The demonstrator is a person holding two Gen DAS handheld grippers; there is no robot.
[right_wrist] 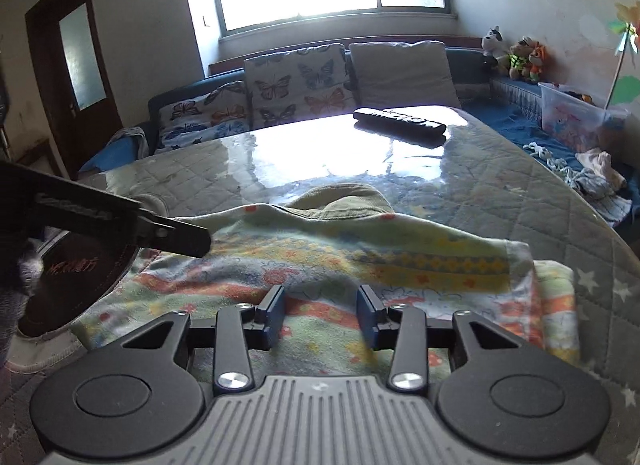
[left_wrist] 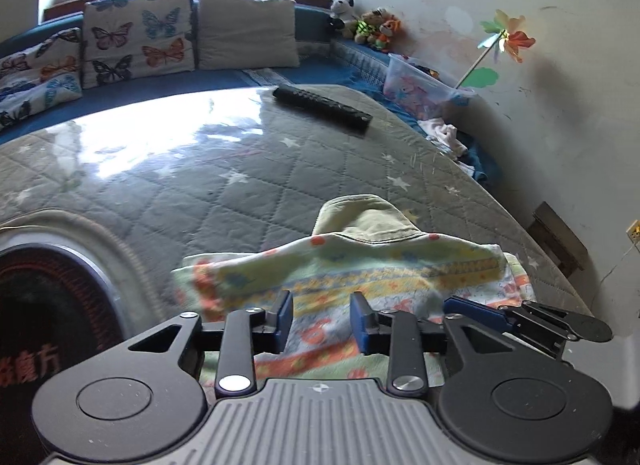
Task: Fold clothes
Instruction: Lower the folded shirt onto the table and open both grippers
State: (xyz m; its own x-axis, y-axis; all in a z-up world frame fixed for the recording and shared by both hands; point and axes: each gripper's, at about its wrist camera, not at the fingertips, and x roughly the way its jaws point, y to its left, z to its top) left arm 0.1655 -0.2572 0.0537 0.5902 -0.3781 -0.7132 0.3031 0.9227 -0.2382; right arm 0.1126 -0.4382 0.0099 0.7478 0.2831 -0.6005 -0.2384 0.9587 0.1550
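A pastel patterned garment (left_wrist: 340, 277) with orange, yellow and blue prints lies partly folded on the quilted table cover (left_wrist: 248, 193). An olive-green garment (left_wrist: 368, 221) pokes out from under its far edge. My left gripper (left_wrist: 322, 321) hovers open over the near part of the patterned garment, with nothing between its blue pads. In the right wrist view my right gripper (right_wrist: 322, 317) is also open above the same garment (right_wrist: 360, 257), just to the right of the left gripper (right_wrist: 196, 241). The olive garment (right_wrist: 344, 201) shows beyond the fold.
A black remote control (left_wrist: 320, 107) lies at the far side of the glossy table. A round dark mat with red lettering (right_wrist: 76, 277) sits at the near left. Behind are a sofa with butterfly cushions (right_wrist: 296, 89), a plastic toy box (right_wrist: 572, 117) and loose clothes (right_wrist: 600, 173).
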